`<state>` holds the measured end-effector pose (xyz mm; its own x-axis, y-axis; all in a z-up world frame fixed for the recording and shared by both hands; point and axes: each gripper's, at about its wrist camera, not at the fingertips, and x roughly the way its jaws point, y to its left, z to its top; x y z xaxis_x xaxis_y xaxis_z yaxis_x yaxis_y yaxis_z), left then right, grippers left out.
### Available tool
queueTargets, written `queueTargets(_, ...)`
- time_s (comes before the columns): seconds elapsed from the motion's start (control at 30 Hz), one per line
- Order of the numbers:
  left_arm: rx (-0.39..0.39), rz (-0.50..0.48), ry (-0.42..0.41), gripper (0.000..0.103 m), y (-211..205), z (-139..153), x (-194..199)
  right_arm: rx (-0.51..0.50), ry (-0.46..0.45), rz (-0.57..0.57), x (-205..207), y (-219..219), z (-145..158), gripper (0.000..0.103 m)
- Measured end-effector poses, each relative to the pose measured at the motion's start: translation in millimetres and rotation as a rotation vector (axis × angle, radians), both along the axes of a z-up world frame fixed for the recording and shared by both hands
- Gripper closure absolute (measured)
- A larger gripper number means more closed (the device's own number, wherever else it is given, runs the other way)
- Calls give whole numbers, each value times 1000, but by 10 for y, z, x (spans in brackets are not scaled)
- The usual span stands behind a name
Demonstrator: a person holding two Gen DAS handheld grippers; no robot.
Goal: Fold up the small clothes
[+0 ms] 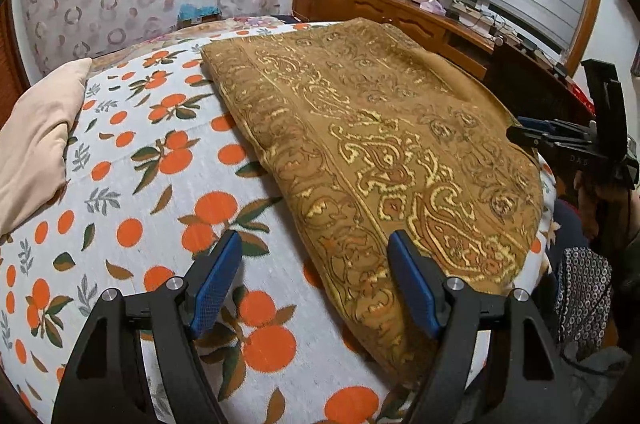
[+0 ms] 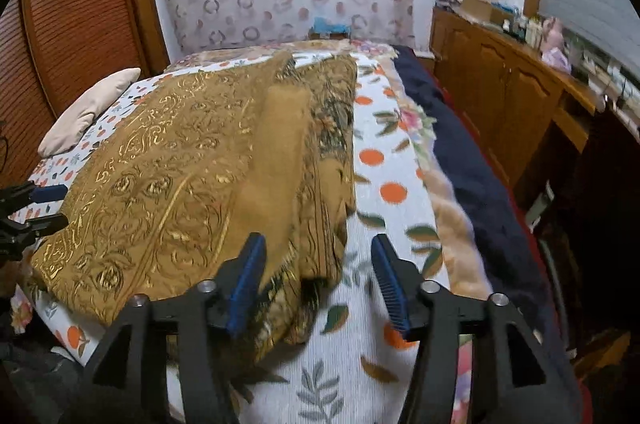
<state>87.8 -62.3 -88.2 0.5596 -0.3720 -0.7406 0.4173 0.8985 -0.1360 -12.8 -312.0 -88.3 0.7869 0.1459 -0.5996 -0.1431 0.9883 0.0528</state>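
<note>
A brown cloth with a gold paisley pattern (image 1: 376, 160) lies folded flat on the bed; in the right wrist view the cloth (image 2: 168, 184) has a layered, rumpled right edge. My left gripper (image 1: 316, 244) is open and empty, hovering above the cloth's near left edge. My right gripper (image 2: 318, 244) is open and empty above the cloth's near right corner. The right gripper also shows at the right of the left wrist view (image 1: 536, 132), and the left gripper at the left of the right wrist view (image 2: 50, 206).
The bed has a white sheet with an orange fruit print (image 1: 152, 192). A beige pillow (image 1: 36, 140) lies at its left. A dark blue blanket (image 2: 472, 168) runs along the right side. A wooden dresser (image 2: 516, 104) with clutter stands to the right.
</note>
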Motion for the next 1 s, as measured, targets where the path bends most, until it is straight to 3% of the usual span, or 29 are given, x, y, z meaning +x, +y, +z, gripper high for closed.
queueTargets(0.13, -23, -27, 20, 47, 16, -24, -66, 19, 30, 45, -88, 1, -40, 46)
queueTargets(0.43, -33, -58, 39, 50, 18, -37, -255, 6, 77, 78, -112, 27, -40, 46)
queueTargets(0.47, -37, -60, 40, 51, 25, -38, -265, 11, 77, 85, -110, 22, -34, 50)
queueTargets(0.57, -66, -91, 55, 68, 10, -42, -294, 13, 81, 115, -141, 87, -47, 69)
queueTargets(0.6, -73, -98, 60, 74, 5, -48, -289, 15, 84, 127, -154, 110, -47, 81)
queueTargets(0.7, -88, -120, 57, 93, -18, -48, -295, 26, 89, 143, -176, 130, -59, 92)
queueTargets(0.87, -192, -105, 7, 98, 64, 178, -278, 136, 10, 157, -237, 37, 115, 96)
queueTargets(1.0, -256, -83, -100, 99, 99, 598, -161, 214, -92, 179, -203, -71, 476, 97)
